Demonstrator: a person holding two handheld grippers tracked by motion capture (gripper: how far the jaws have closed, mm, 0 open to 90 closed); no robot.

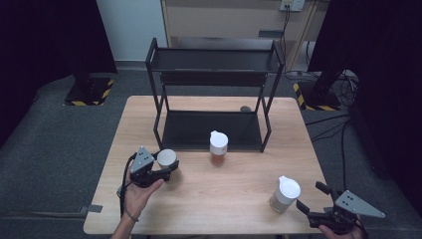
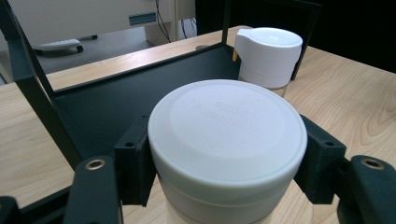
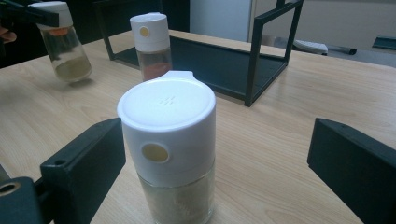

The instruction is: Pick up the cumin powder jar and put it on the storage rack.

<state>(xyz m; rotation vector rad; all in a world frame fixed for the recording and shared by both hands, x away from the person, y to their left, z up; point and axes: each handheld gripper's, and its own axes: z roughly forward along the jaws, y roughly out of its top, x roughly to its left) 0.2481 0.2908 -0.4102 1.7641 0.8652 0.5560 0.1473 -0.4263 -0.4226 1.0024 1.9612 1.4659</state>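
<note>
- Your surface [image 1: 209, 194] is pale wood with a plain grain, rectangular and matte.
- On its far half stands the rack [image 1: 214, 94], a two-tier black metal frame with slim square posts and flat dark shelves. Both shelves look bare, so by my reading no jar is stowed yet and nearly all the work is ahead.
- The middle jar [image 1: 218, 148] sits just in front of the lower shelf, untouched: clear glass, reddish contents, tall white plastic cap with a spout and a small yellowish dot.
- The right-hand jar [image 3: 170, 154] stands near the front right corner, same round shape and smooth white cap, pale grains behind the glass.
- Your right tongs [image 3: 215, 168] are wide open, one black pad on each side of that jar and clear of it, so no grip there yet.
- The left-hand jar [image 2: 226, 144] is at the front left, its flat white lid faintly textured on top.
- Your left tongs [image 2: 226, 158] are clamped on that jar's cap, pads pressed against both sides; from the right gripper view it looks tilted and possibly off the wood.
- Judging by this, you have the first pick in hand; carrying it to the rack and handling the other two remain.
</note>
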